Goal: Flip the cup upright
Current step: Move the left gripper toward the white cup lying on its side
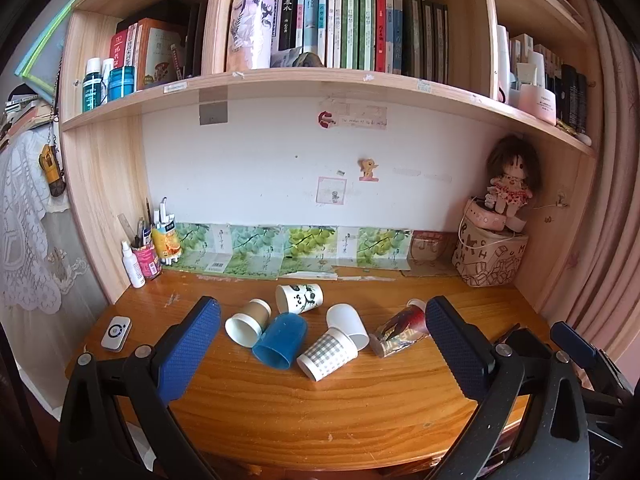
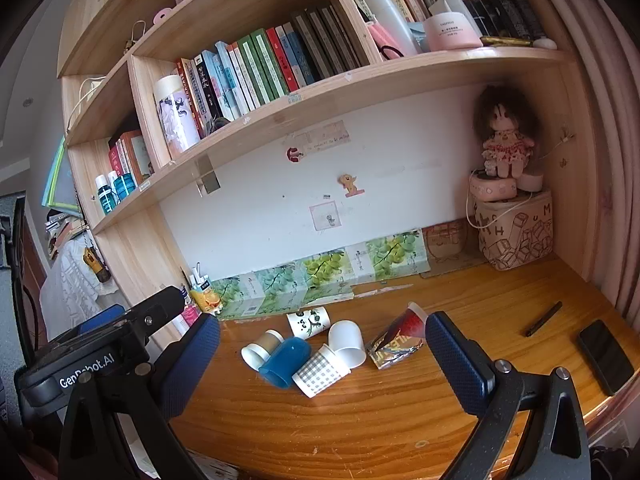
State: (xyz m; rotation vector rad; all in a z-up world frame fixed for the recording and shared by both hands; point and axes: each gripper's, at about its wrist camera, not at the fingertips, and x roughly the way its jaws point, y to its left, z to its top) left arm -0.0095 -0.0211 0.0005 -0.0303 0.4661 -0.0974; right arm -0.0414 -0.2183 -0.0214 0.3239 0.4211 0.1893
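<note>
Several cups lie on their sides in a cluster mid-desk: a brown-sleeved cup [image 1: 247, 322], a blue plastic cup [image 1: 280, 342], a panda-print cup [image 1: 300, 298], a plain white cup [image 1: 348, 325], a grey checked cup [image 1: 327, 354] and a red patterned cup [image 1: 400, 332]. The same cluster shows in the right wrist view, with the blue cup [image 2: 285, 362] and checked cup [image 2: 320, 372] nearest. My left gripper [image 1: 320, 354] is open, held short of the cups. My right gripper [image 2: 322, 364] is open too, also short of them. Both are empty.
A white remote [image 1: 116, 333] lies at the desk's left. A pen pot and bottles [image 1: 146, 254] stand back left. A patterned box with a doll [image 1: 490, 258] fills the back right corner. A black phone [image 2: 606, 356] and a dark pen [image 2: 544, 319] lie at right.
</note>
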